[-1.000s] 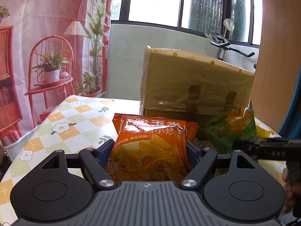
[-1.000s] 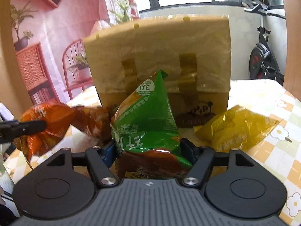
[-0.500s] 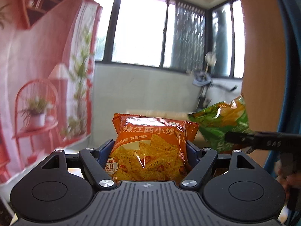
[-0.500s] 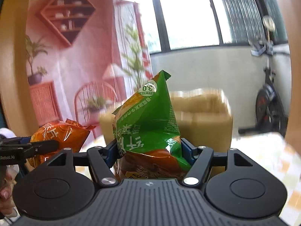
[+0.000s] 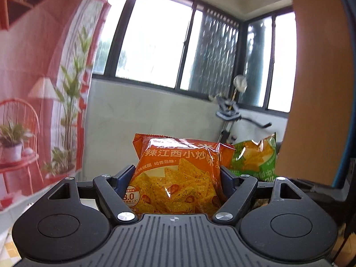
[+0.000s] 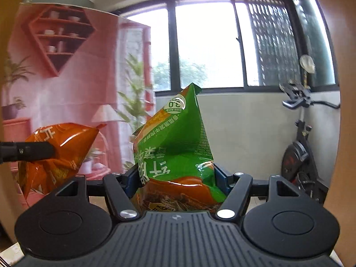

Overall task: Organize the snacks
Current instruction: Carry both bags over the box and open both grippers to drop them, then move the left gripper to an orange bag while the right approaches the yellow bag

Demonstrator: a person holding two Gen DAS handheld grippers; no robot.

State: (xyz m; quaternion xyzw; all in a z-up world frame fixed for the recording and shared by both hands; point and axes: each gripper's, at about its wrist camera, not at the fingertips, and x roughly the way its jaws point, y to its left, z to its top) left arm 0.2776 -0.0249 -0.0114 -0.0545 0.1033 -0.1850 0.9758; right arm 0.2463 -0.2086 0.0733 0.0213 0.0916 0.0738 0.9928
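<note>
Orange chip bag [image 5: 178, 178], low centre of frame, sits clamped in the left gripper [image 5: 175, 178]; the green chip bag [image 6: 175, 155] is clamped in the right gripper [image 6: 175, 180]. Both have risen above the box, now out of view, so dropping them in looks next.

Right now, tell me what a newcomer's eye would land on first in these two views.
The crinkly orange chip bag fills the centre of the left wrist view, clamped between the left gripper jaws. The shiny green chip bag stands upright in the right gripper, in the middle of the right wrist view. Behind both are bright dark-framed windows, with a black exercise bike at the right.
</note>
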